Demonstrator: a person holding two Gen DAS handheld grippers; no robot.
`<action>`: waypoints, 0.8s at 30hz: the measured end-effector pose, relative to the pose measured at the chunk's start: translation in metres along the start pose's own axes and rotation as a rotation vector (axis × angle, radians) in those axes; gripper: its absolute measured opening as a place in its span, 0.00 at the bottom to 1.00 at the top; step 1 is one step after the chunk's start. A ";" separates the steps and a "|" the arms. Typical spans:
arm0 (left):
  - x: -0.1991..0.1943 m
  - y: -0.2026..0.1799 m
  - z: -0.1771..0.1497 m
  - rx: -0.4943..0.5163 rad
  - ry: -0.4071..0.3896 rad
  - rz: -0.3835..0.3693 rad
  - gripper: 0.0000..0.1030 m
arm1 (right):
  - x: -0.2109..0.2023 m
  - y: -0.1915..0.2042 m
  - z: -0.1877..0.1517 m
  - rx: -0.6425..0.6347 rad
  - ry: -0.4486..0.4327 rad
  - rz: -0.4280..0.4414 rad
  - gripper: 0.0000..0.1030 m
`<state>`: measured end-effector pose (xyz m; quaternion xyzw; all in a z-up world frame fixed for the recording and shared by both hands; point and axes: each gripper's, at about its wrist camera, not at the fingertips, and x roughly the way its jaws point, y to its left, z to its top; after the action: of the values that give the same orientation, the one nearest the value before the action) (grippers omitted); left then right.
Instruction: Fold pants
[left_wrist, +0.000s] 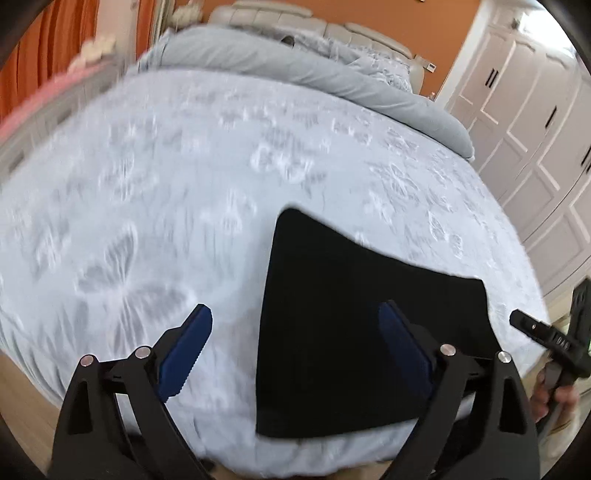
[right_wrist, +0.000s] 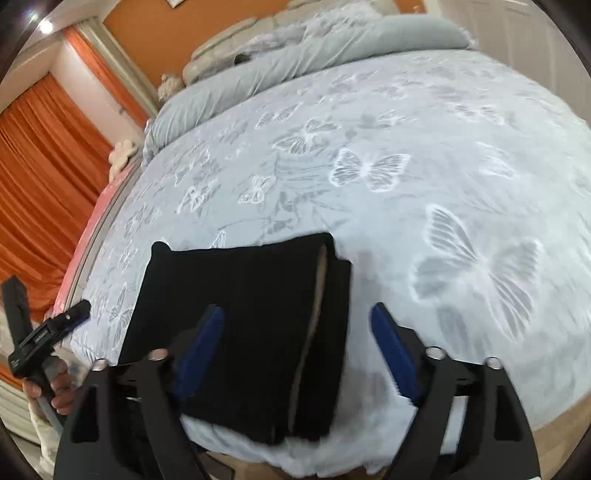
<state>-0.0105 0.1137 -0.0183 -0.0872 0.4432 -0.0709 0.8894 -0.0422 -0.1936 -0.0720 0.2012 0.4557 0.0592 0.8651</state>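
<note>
The black pants (left_wrist: 351, 332) lie folded into a compact rectangle near the front edge of the bed. My left gripper (left_wrist: 295, 314) hovers above their left edge, open and holding nothing. Its left finger is over bare bedcover, its right finger over the cloth. In the right wrist view the pants (right_wrist: 251, 314) show a thin tan seam along their right fold. My right gripper (right_wrist: 297, 313) is open and empty above that right edge. Each view catches one of the other gripper's fingers (left_wrist: 528, 325) (right_wrist: 74, 312) at the side.
The bed carries a pale blue cover with white butterflies (left_wrist: 147, 184) (right_wrist: 443, 147) and a rolled grey duvet (left_wrist: 295, 70) at its head. White wardrobe doors (left_wrist: 535, 129) stand to the right and orange curtains (right_wrist: 37, 166) to the left. A hand (right_wrist: 55, 384) grips the left tool's handle.
</note>
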 end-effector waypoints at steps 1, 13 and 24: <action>0.009 -0.006 0.006 0.010 0.007 0.021 0.87 | 0.016 0.002 0.010 -0.005 0.038 -0.020 0.83; 0.082 -0.002 -0.012 0.075 0.089 0.178 0.87 | 0.036 -0.004 0.038 -0.058 0.039 0.024 0.38; 0.086 -0.013 -0.018 0.099 0.085 0.205 0.87 | 0.047 -0.009 0.020 -0.017 0.098 -0.063 0.63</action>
<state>0.0259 0.0821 -0.0931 0.0057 0.4828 -0.0050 0.8757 0.0003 -0.1944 -0.1011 0.1760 0.5030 0.0455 0.8450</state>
